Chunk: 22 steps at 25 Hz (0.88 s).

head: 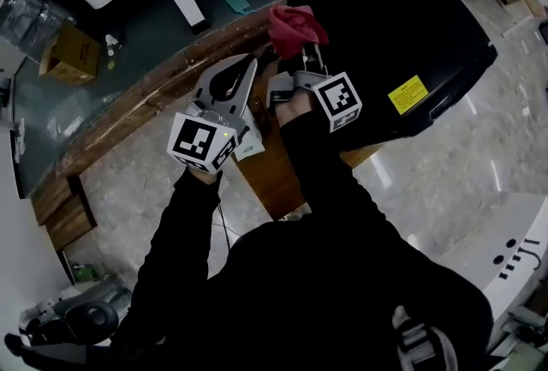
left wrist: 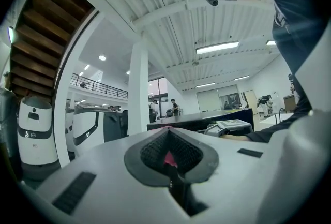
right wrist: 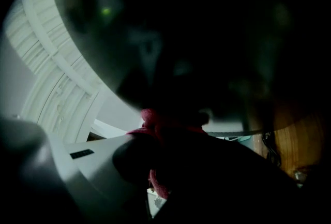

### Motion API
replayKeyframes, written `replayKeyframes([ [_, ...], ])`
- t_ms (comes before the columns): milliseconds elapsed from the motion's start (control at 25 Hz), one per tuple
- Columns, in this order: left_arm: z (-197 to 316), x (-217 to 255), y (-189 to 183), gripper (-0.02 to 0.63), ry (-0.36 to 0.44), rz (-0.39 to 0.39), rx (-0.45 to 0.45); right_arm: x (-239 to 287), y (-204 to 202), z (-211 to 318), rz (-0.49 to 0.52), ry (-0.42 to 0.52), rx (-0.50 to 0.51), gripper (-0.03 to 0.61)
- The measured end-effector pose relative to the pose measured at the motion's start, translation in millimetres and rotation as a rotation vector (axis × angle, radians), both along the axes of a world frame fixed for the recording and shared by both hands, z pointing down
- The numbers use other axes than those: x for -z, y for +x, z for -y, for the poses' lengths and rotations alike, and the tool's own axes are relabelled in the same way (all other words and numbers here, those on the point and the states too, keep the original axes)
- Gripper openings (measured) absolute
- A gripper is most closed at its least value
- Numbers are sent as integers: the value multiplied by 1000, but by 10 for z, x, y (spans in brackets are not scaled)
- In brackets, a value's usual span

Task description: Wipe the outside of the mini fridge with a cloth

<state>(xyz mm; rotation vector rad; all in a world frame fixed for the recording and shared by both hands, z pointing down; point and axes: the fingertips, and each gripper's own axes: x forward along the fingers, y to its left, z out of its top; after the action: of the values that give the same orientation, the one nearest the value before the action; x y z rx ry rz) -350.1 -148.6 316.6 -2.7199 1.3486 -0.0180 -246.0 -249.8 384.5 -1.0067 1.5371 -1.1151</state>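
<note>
Red crumpled cloth (head: 291, 25) (right wrist: 155, 125) sits clamped between the closed jaws of the right gripper (head: 306, 55) (right wrist: 155, 132), just above the centre of the head view. It is pressed against the left side of the glossy black box-shaped mini fridge (head: 402, 18) (right wrist: 207, 36), which fills the upper right. Just left of it, the left gripper (head: 248, 65) (left wrist: 168, 131) has its jaws closed tip to tip around a small diamond-shaped gap, through which a speck of pink shows. Beneath both grippers stands a brown wooden stand (head: 274, 176), with a long curved wooden ledge (head: 145, 95) running toward the left.
</note>
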Motion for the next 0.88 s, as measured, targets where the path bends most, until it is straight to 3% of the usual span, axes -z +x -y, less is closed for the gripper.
replayKeyframes([
  [880,431,-2347,205,5,-345,117,-25,-2336,-24,177,-72,-302,-6,52],
])
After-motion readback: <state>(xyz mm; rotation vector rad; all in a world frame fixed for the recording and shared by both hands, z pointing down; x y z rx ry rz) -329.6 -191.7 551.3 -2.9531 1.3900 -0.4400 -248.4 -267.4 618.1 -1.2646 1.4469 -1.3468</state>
